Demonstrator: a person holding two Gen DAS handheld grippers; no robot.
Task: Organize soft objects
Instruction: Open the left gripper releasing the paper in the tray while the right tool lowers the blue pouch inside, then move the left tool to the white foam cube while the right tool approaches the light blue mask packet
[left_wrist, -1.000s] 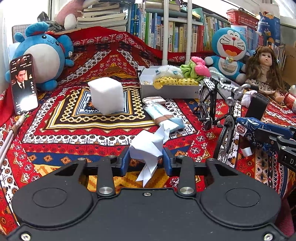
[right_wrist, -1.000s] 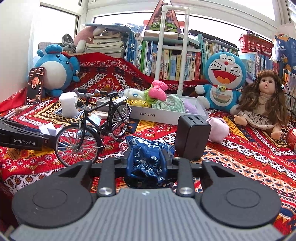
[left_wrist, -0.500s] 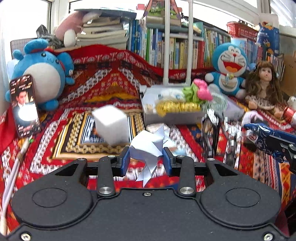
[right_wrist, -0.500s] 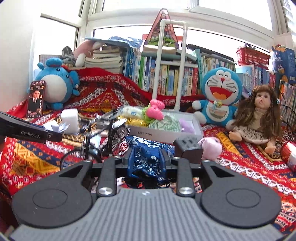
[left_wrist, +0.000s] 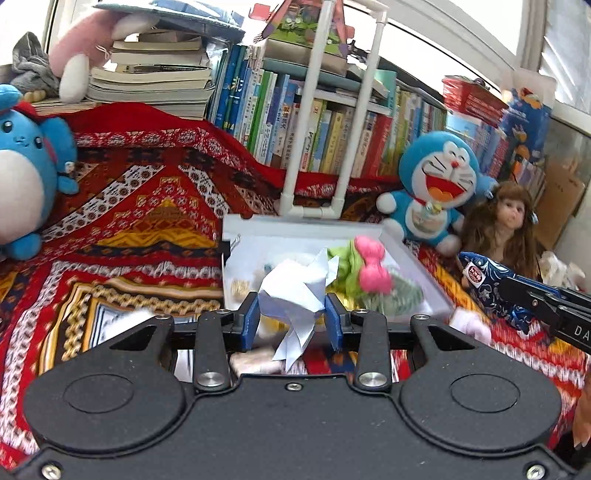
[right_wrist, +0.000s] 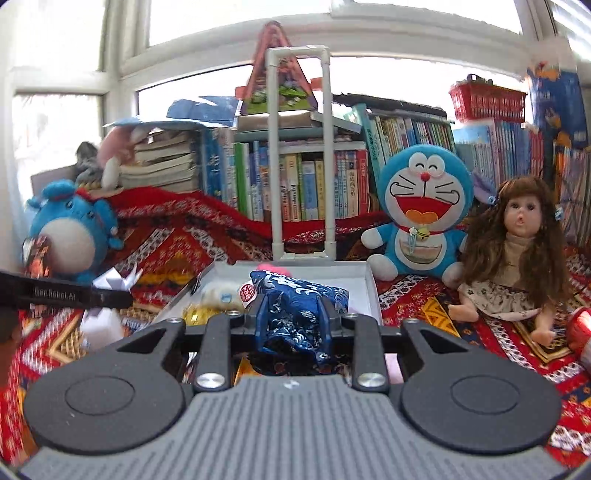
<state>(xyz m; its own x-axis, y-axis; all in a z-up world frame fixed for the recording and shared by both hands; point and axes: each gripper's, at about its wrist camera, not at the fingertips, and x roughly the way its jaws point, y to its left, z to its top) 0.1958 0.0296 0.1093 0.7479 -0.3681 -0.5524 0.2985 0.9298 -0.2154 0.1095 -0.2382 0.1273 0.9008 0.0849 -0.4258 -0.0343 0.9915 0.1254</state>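
- The left tool (left_wrist: 291, 319) is clamped on a white folded paper toy (left_wrist: 295, 295). The paper sits right between the two blue pads (left_wrist: 248, 319) and sticks out above and below them.
- The right tool (right_wrist: 291, 317) is clamped on a blue patterned cloth pouch (right_wrist: 295, 306). The pouch fills the gap between the fingers, and its front end pokes out past the tips.
- Both tools are up in the air, in front of a white box (left_wrist: 421, 269). From the left wrist view, the paper toy hangs in front of the box's near edge.
- From the right wrist view, the blue pouch is in front of the open box (right_wrist: 371, 291).
- In the box lie a pink bow (left_wrist: 373, 267), some green cloth (left_wrist: 345, 264) and something yellow (right_wrist: 195, 314).
- The right tool with its pouch shows at the right edge of the left wrist view (left_wrist: 535, 299). The left tool with its paper shows at the left edge of the right wrist view (right_wrist: 110, 286).
- Behind the box sit a blue cat plush (right_wrist: 424, 210) and a doll with long brown hair (right_wrist: 517, 251).
- A round blue plush (left_wrist: 29, 184) sits far to the left on the red patterned cloth (left_wrist: 147, 221).
- Rows of books (right_wrist: 306, 184) stand at the back.
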